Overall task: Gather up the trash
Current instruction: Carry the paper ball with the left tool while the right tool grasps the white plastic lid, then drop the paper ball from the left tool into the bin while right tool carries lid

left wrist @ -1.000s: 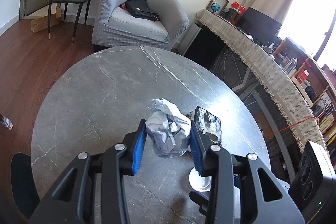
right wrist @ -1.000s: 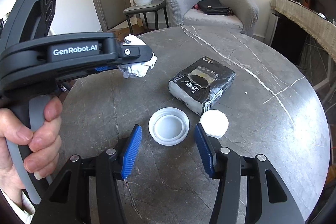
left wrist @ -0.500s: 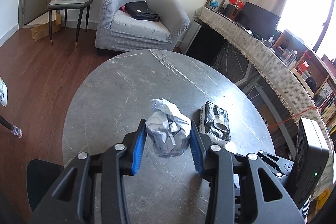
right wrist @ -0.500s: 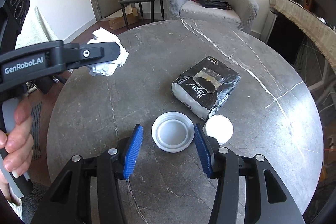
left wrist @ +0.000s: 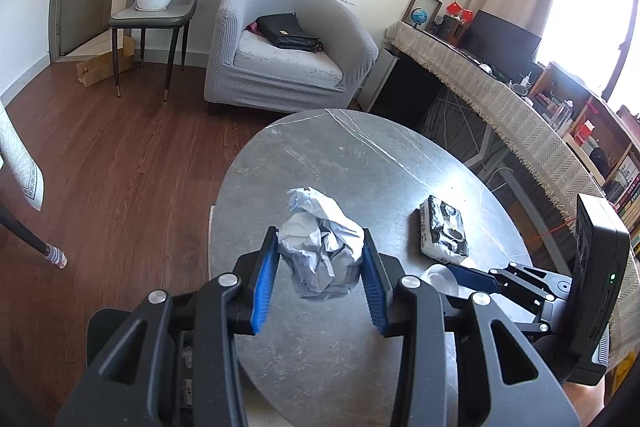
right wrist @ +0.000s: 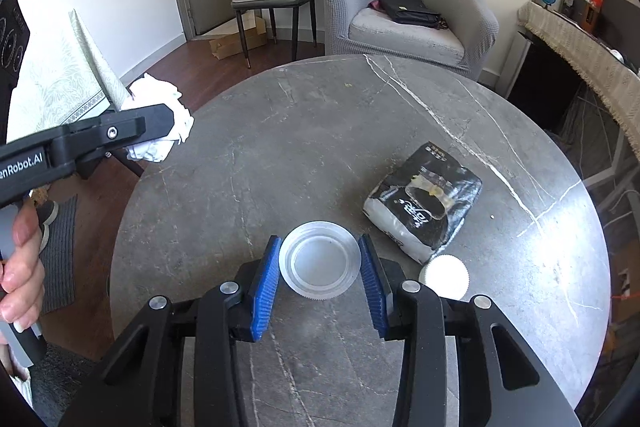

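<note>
A round grey stone-look desk (right wrist: 320, 147), veined white and smooth, fills the centre of the right wrist view; I work both tools over it. At right of centre lies a black-and-white plastic packet (right wrist: 424, 199), glossy and crinkled, soft-sided; I judge it light and best pinched across its narrow width. My left gripper (left wrist: 318, 259) holds a crumpled paper wad (left wrist: 320, 251) at the centre of the left wrist view, lifted clear of the desk near its left edge, blue ribbed fingers (left wrist: 264, 287) clamped on its sides. The wad looks feather-light and compressible, so a firm squeeze through the middle should keep it. Low in the right wrist frame, my right gripper (right wrist: 320, 267) straddles a translucent round lid (right wrist: 320, 259), its fingers close on either rim; whether they already press it I cannot tell. The lid looks stiff, thin and slick, so I would grip across its full width. Smallest, a white ridged cap (right wrist: 444, 277) sits just right of that gripper, beside the packet.
</note>
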Demonstrator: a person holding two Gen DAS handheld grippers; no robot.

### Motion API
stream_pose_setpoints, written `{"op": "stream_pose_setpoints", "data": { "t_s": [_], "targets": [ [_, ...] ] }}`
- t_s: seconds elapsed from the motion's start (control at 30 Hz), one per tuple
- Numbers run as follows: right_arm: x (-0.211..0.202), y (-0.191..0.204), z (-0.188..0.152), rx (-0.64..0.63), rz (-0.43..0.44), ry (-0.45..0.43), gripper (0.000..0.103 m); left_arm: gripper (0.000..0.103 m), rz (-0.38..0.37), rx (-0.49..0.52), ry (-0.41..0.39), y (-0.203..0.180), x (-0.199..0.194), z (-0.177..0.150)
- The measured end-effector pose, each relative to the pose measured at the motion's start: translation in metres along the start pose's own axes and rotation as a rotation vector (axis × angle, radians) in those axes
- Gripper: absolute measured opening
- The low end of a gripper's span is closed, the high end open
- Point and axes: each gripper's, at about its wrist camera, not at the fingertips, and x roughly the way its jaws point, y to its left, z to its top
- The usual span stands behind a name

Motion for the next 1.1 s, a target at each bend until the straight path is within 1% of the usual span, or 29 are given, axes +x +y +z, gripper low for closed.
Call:
{"op": "stream_pose_setpoints", "data": {
  "t_s": [0.1, 0.23, 0.37, 0.5, 0.63, 0.87, 1.0, 1.1],
  "targets": [
    [0.000, 0.014, 0.007, -0.008, 0.031, -0.011, 0.039, 0.042, 0.020, 0.001, -0.005, 0.012, -0.009, -0.002],
    [0.001, 0.033, 0.014, -0.025, 0.069, -0.023, 0.039, 0.042, 0.069, 0.031, -0.008, 0.028, -0.021, -0.006],
    [-0.001, 0.049, 0.022, -0.037, 0.104, -0.038, 0.039, 0.042, 0.105, 0.034, 0.000, 0.046, -0.030, -0.012],
    [-0.003, 0.062, 0.029, -0.045, 0.146, -0.055, 0.039, 0.042, 0.133, 0.021, 0.023, 0.070, -0.035, -0.021],
    [0.001, 0.076, 0.035, -0.054, 0.182, -0.059, 0.039, 0.042, 0.169, 0.033, 0.049, 0.086, -0.038, -0.032],
    [0.008, 0.105, 0.040, -0.086, 0.231, -0.054, 0.039, 0.042, 0.190, 0.035, 0.120, 0.113, -0.037, -0.056],
    [0.010, 0.123, 0.041, -0.114, 0.252, -0.050, 0.040, 0.042, 0.188, 0.027, 0.177, 0.129, -0.031, -0.072],
    [0.015, 0.131, 0.042, -0.125, 0.262, -0.041, 0.040, 0.042, 0.192, 0.007, 0.234, 0.144, -0.024, -0.084]
  ]
}}
